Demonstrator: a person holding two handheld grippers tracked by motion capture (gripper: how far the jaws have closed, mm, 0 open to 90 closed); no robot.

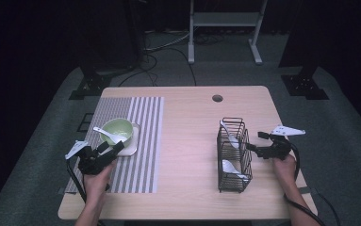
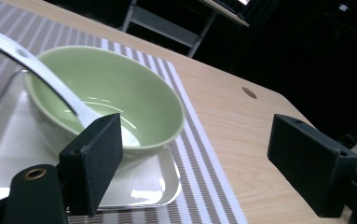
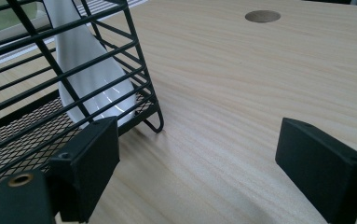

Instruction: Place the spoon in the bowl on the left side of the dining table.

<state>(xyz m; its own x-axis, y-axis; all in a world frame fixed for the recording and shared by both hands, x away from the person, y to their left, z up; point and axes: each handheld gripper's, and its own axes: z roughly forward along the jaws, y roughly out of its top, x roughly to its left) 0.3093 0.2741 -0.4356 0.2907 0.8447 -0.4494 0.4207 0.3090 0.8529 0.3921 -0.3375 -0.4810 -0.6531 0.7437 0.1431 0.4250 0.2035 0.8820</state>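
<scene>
One white spoon (image 1: 106,134) already rests in the green bowl (image 1: 120,129), just ahead of your left gripper (image 1: 113,150), whose jaws stand wide apart and hold nothing. Two more spoons (image 1: 230,135) wait in the wire basket (image 1: 233,155), right beside your right gripper (image 1: 252,149), also spread wide and empty. By the look of it, those two are what is left.

Light wooden table (image 1: 187,141), striped placemat (image 1: 140,141) lying at its left side, black wire basket (image 1: 233,155) standing at the right
</scene>
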